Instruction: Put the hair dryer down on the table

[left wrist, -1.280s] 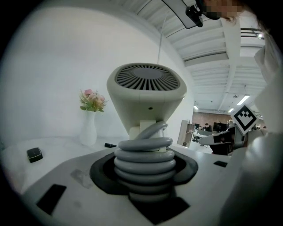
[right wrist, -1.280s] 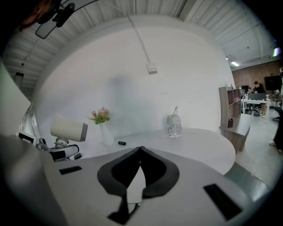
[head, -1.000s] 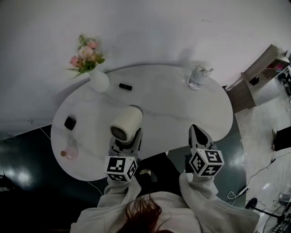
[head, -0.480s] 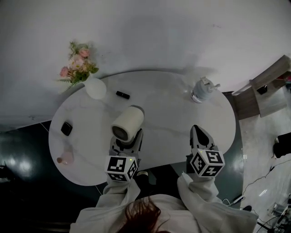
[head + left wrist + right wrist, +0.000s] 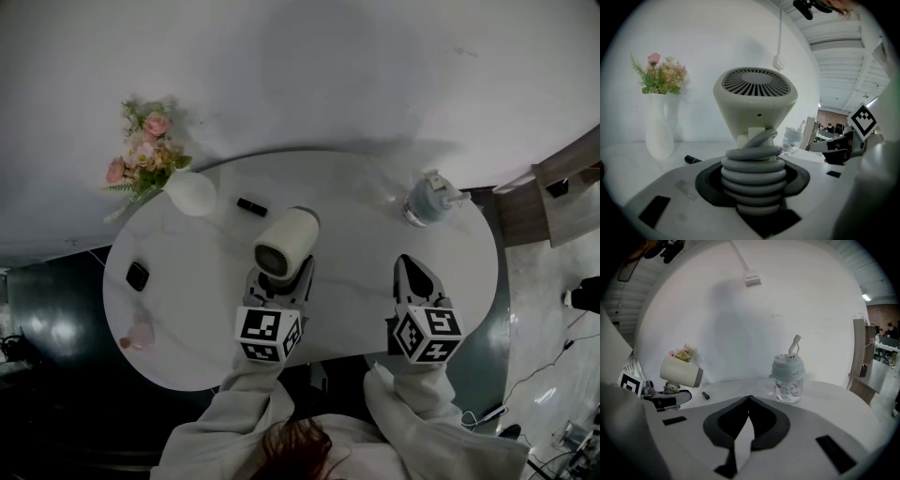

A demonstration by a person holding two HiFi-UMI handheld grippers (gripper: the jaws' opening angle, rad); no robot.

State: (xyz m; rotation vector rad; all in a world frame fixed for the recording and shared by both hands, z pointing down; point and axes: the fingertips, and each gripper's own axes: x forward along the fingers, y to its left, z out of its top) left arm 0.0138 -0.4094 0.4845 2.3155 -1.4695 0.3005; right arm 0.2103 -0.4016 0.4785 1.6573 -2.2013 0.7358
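The cream hair dryer (image 5: 284, 246) stands upright over the white table (image 5: 356, 220), its grille end facing up at me. My left gripper (image 5: 280, 281) is shut on its handle, which is wrapped in coils of grey cord (image 5: 753, 176). In the left gripper view the dryer's head (image 5: 754, 96) rises just above the jaws. The right gripper view shows the dryer (image 5: 680, 371) held clear above the tabletop. My right gripper (image 5: 410, 272) hovers over the table's near right edge, shut with nothing in it (image 5: 749, 401).
A white vase of pink flowers (image 5: 187, 192) stands at the table's far left, a small black stick (image 5: 251, 205) beside it. A clear water bottle with a blue lid (image 5: 427, 199) stands at the far right. A black square object (image 5: 138, 276) and a pink bottle (image 5: 139, 336) sit at the left edge.
My left gripper has carried the hair dryer a little to the right and farther in over the table. The right gripper has kept its place. My head view has shifted.
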